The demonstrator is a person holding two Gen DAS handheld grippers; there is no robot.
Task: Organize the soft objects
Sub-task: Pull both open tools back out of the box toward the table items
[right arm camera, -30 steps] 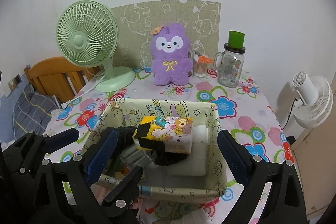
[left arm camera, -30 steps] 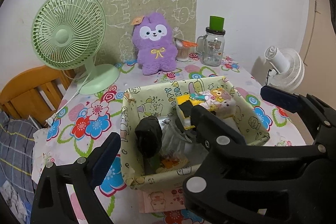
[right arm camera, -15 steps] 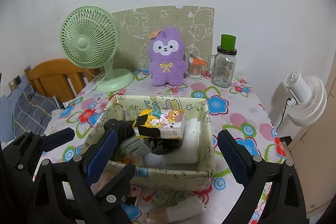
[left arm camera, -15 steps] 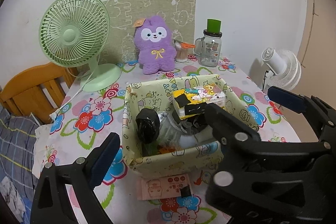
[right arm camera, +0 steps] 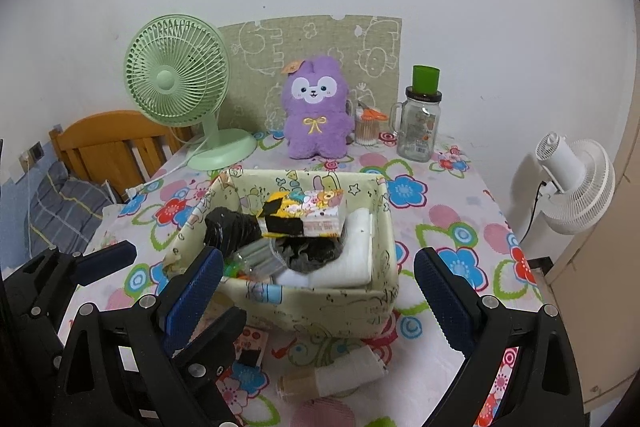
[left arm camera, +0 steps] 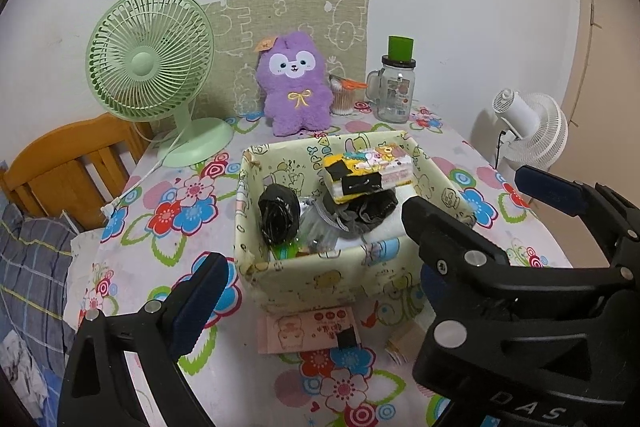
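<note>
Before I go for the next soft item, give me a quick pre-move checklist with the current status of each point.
1. Left gripper empty, jaws wide apart: ok.
2. Right gripper empty, jaws wide apart: ok.
3. Fabric bin upright on the table: ok.
4. Room left in the bin: not ok; the cartoon tissue pack sits on top of the pile at rim level.
5. Purple plush upright behind the bin, nothing on it: ok.
6. Path to the plush: cannot tell; the bin stands between it and both grippers.
</note>
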